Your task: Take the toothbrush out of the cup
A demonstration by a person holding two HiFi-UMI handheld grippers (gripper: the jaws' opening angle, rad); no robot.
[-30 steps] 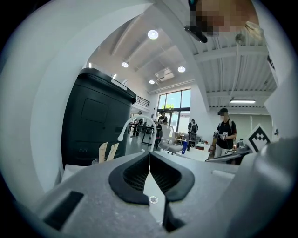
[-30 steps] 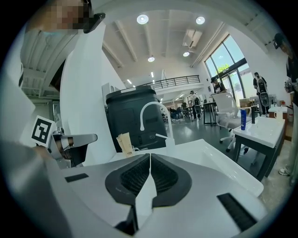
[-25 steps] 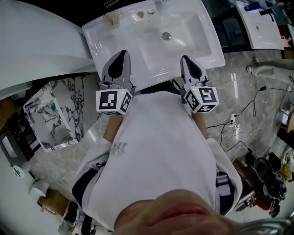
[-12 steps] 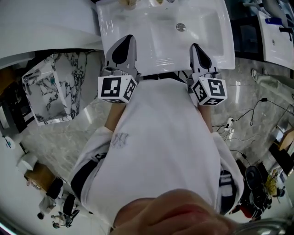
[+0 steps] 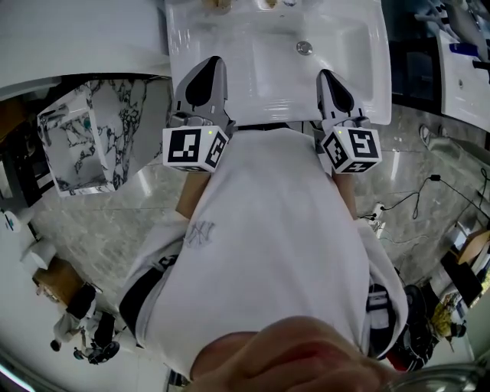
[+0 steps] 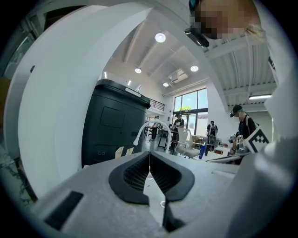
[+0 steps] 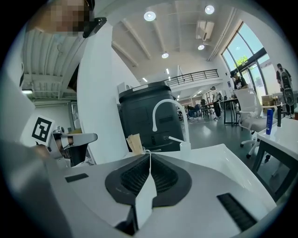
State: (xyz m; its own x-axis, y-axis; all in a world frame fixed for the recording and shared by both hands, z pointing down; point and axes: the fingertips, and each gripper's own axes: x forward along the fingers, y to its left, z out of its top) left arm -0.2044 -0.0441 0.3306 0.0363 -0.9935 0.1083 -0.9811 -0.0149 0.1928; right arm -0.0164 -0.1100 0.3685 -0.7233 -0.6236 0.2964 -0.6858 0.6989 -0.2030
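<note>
The cup [image 5: 218,6] shows at the top edge of the head view, on the back rim of the white sink [image 5: 360,76], with tan pieces standing in it. In the right gripper view the same cup [image 7: 135,144] stands left of the white faucet [image 7: 164,109]; I cannot make out the toothbrush itself. In the left gripper view the tan pieces [image 6: 122,151] sit by the faucet [image 6: 150,128]. My left gripper [image 5: 210,61] [image 6: 149,154] and right gripper [image 5: 325,74] [image 7: 150,153] hover over the sink's front rim, well short of the cup. Both are shut with nothing between the pads.
A small white bottle [image 7: 185,145] stands right of the faucet base. A tall black cabinet [image 7: 142,116] rises behind the sink. A marble-patterned box [image 5: 84,138] and a large white curved shell [image 5: 76,38] lie to the left. Cables [image 5: 406,203] trail on the floor at right.
The head view has swung, so the sink now sits higher and squarer in the picture and the cup has slid to the top edge. Both grippers stay shut over the front rim.
</note>
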